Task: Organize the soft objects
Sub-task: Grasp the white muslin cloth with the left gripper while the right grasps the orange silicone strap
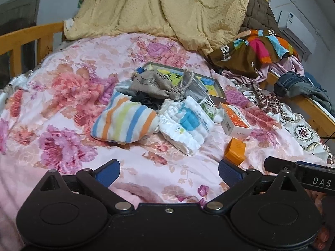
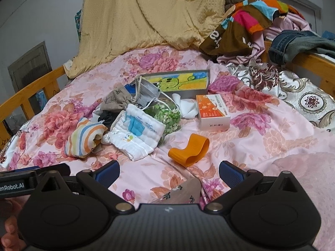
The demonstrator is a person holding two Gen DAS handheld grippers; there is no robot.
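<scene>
Both grippers hover low over the floral bed (image 1: 62, 96), the left gripper (image 1: 169, 172) and right gripper (image 2: 169, 172) each with jaws spread and empty. From the right view, an orange band (image 2: 189, 149) lies nearest at 12 o'clock. Beyond, at 11 o'clock, sits the soft pile: striped cloth (image 1: 125, 121), white pouch (image 1: 184, 125), burlap bag (image 1: 155, 84). An orange box (image 2: 213, 112) rests at 1 o'clock, a picture box (image 2: 180, 82) behind, yellow quilt (image 1: 167, 6) farthest.

Wide-spread left tool (image 1: 169, 172) above floral bedspread (image 1: 62, 108), striped cloth (image 1: 123, 123) ahead
</scene>
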